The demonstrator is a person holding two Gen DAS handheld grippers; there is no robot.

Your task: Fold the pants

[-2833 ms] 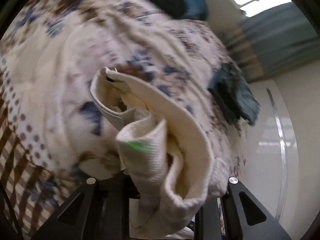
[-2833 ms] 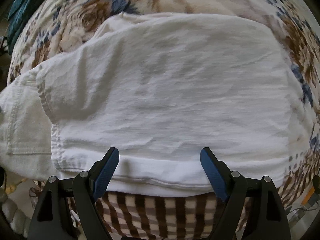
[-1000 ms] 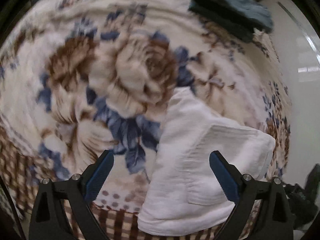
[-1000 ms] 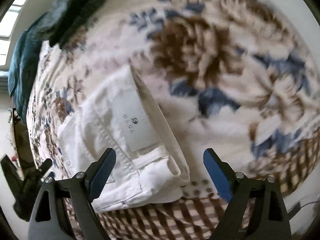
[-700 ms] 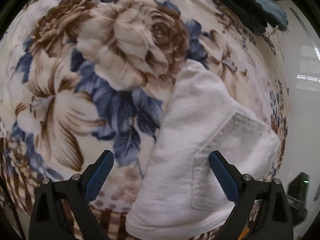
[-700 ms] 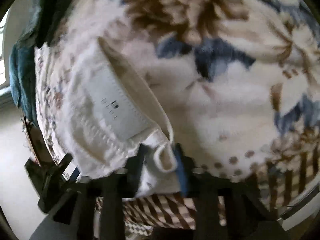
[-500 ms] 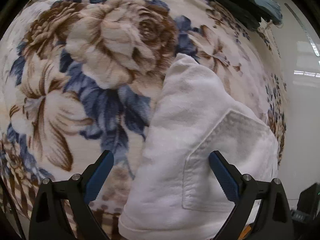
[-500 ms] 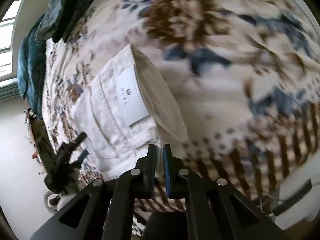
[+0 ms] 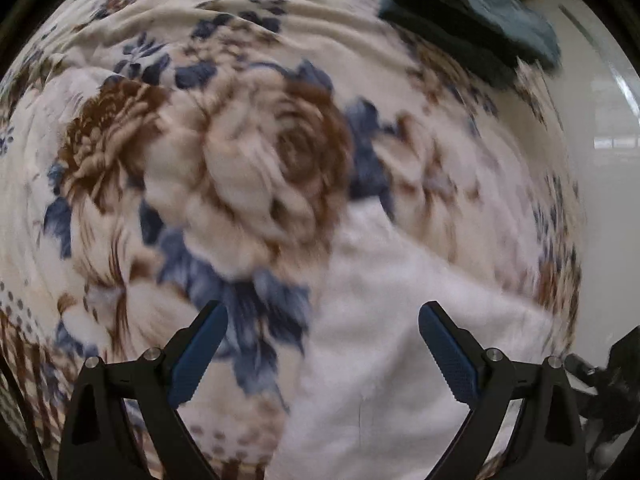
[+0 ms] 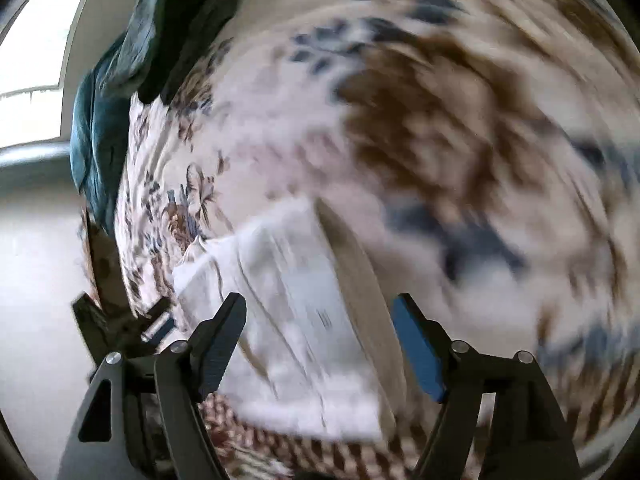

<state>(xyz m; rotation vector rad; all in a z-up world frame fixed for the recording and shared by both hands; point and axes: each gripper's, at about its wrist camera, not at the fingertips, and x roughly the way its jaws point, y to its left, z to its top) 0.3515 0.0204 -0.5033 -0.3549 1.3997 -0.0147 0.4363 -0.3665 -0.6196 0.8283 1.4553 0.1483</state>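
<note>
Left hand-held gripper (image 9: 323, 354): jaws spread wide, holding nothing, above the floral blanket (image 9: 224, 168) on the bed. Folded white pants (image 9: 384, 344) lie on the blanket, under and between the fingers toward the right one. Dark teal cloth (image 9: 472, 28) at far edge. Right hand-held gripper (image 10: 320, 344): jaws wide apart, empty, over the same pants (image 10: 296, 312); a pale rectangular patch, probably the waistband label, faces up. Heavy blur in both views.
</note>
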